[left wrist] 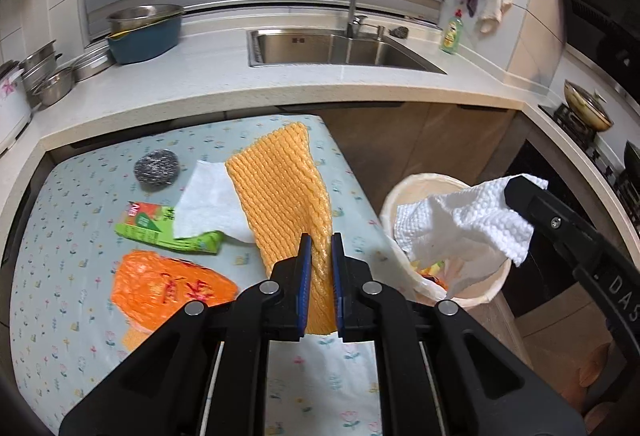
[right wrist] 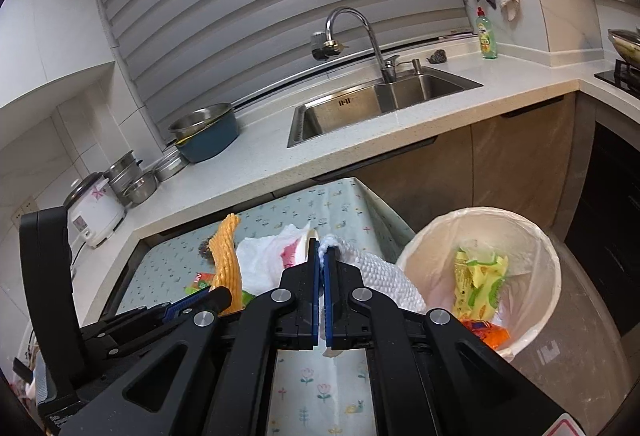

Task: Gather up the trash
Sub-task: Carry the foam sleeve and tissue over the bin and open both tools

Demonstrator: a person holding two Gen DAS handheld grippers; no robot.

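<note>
Left hand-held gripper (left wrist: 320, 268): one, jaws nearly closed, pinching one orange foam net sleeve (left wrist: 280, 188) that hangs lifted above the counter (left wrist: 60, 220), a floral-clothed surface.

Right hand-held gripper (right wrist: 322, 268): one, jaws fully closed on one white paper towel (right wrist: 384, 272), carried close beside the bin's rim; in the left wrist view it hangs over the bin's mouth.

On the counter, not yet collected:
- orange plastic bag (left wrist: 168, 288): one, nearest, flat.
- green carton (left wrist: 160, 230): one, lying on its side, partly under the tissue.
- white tissue (left wrist: 208, 204): one, flat, between carton and net sleeve.
- steel wool scourer (left wrist: 156, 166): one, farthest on the cloth; whether it counts as trash cannot be told.

Trash bin (right wrist: 540, 248): one, lined with a pale bag, standing just right of the counter. Inside: one yellow-green wrapper (right wrist: 480, 280) and orange scraps, number unclear.

Progress, as a judgement: under way, perhaps near halfway. Some trash is binned, two pieces are in hand, three or four are left lying.
</note>
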